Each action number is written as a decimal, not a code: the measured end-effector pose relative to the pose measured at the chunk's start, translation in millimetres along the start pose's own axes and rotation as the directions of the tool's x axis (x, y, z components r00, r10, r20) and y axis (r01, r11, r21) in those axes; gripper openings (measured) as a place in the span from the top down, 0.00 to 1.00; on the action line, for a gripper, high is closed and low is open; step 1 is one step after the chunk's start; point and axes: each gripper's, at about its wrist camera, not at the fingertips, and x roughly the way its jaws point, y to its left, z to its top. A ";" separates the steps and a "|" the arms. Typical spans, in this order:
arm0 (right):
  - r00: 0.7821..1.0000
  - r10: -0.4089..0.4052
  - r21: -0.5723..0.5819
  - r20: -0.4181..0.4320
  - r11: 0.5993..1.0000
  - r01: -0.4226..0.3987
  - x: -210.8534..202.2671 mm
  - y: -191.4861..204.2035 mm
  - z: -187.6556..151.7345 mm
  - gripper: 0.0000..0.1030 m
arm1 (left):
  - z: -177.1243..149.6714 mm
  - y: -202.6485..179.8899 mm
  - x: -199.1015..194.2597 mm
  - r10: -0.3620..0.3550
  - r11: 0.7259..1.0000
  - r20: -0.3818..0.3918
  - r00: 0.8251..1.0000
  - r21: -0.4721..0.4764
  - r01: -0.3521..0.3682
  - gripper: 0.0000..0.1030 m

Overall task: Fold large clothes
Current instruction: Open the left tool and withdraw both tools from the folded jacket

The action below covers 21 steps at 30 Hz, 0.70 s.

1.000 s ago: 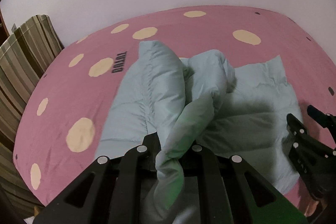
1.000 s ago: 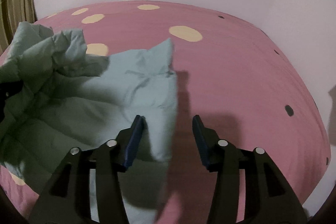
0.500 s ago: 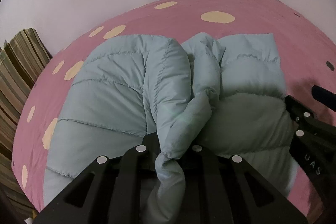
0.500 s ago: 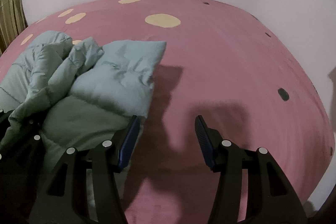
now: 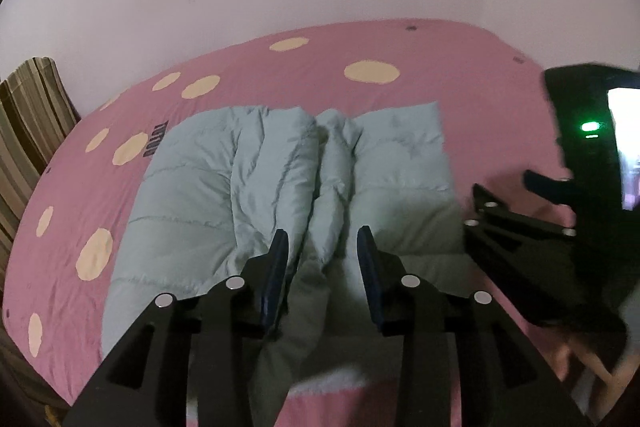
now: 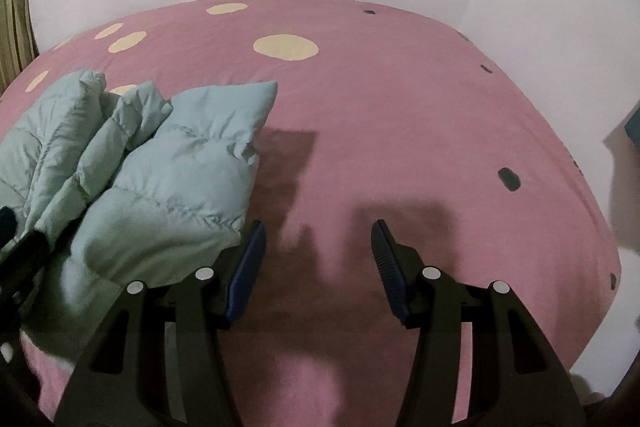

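Pale blue quilted jacket (image 5: 280,187) lies bunched on the pink bed (image 5: 460,67), straight ahead of the left gripper (image 5: 322,255). Its jaws have just been opening; they stand partly apart, and a ridge of the jacket lies between the fingers (image 5: 278,259), but the pads do not press on it. The right gripper (image 6: 318,255) is about half open and holds nothing, with the jacket just to the left of its left finger. It looks like a fold was laid and let go. Next move probably needs a new grip on an edge
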 end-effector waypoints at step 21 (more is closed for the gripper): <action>0.988 0.151 -0.075 0.036 0.986 -0.148 -43.6 96.4 32.2 0.37 | -26.8 192.4 -7.5 0.222 0.942 -0.004 0.975 -0.256 -0.216 0.50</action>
